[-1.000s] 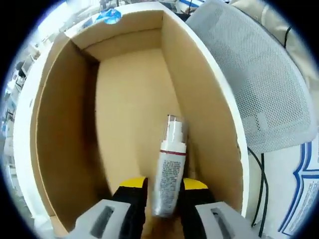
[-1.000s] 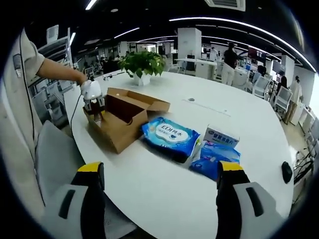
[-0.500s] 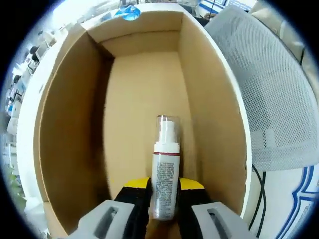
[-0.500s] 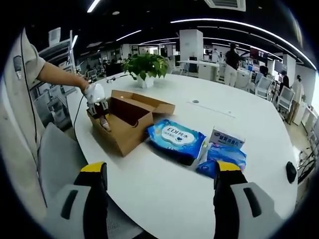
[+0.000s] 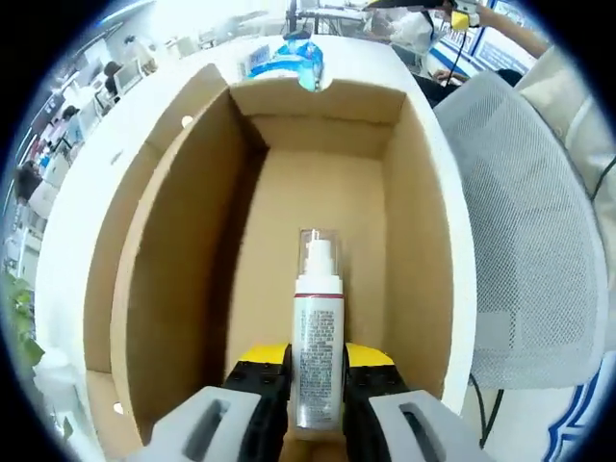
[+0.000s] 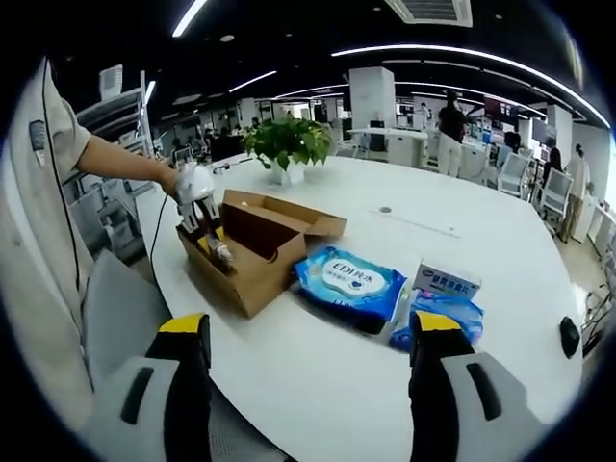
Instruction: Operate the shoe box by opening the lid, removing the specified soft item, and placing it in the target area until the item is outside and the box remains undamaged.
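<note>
Right gripper view, from nine o'clock across: the left gripper (image 6: 207, 231) dips into the open shoe box (image 6: 252, 274), while the right gripper (image 6: 303, 361) hangs released. Left gripper view: its jaws grasp a pump bottle (image 5: 319, 361) inside the box, at six o'clock. Likely light, rigid, slick; hold mid-body.

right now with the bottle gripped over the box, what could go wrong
The left gripper pinches the smooth spray bottle low on its body, so it might slip or tip and drop into the cardboard box. The box walls stand close on both sides; swinging sideways could catch and tear one.
</note>
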The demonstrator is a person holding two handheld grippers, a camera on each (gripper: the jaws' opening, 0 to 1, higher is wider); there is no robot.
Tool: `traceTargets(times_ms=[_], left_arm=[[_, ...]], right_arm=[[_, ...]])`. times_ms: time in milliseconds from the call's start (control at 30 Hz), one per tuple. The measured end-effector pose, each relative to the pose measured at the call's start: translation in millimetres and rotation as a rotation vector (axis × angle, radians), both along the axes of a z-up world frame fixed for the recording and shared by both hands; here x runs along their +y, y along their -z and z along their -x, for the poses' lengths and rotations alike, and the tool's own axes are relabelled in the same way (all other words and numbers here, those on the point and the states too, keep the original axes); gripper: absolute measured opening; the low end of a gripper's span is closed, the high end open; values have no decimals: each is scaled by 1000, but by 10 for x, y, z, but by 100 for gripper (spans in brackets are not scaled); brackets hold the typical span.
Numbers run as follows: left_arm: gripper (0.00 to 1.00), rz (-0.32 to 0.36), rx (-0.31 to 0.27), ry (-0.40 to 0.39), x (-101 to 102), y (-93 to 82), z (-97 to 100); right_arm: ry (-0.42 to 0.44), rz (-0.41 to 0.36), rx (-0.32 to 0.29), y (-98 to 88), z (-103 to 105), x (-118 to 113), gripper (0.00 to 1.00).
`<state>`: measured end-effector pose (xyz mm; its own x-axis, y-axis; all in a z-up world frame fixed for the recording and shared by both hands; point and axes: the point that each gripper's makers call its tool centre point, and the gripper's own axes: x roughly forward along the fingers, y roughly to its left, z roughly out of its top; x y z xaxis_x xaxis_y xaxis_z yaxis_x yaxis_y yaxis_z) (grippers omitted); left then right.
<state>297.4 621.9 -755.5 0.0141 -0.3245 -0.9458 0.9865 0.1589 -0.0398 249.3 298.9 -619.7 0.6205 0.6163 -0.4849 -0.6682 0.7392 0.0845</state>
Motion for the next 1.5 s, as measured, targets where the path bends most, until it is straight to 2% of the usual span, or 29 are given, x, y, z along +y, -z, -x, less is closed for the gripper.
traceTargets(times_ms=[33,100,200,367,500,1000,1500], left_arm=[[19,12,-5,-1,-34,-70,-2],[19,28,-15,-3,-48,-85,-29],[19,65,-31,-7,-135,-198,-73],[19,144,-59,-14,-342,-430,-167],[19,179,-69,-10,-463,-537,-159],[19,343,-80,21,-997,-930,47],[19,501,-41,42,-1435,-1243,358]], right_arm=[[-4,-4,-3,-9,1,21,80],[-11,-10,-6,-20,2,60,79],[-19,-18,-8,-37,0,107,79],[-54,-39,-22,-110,-2,243,76],[-74,-52,-35,-164,-17,315,74],[-139,-102,-76,-304,-31,568,60],[-245,-132,-84,-377,18,911,48]])
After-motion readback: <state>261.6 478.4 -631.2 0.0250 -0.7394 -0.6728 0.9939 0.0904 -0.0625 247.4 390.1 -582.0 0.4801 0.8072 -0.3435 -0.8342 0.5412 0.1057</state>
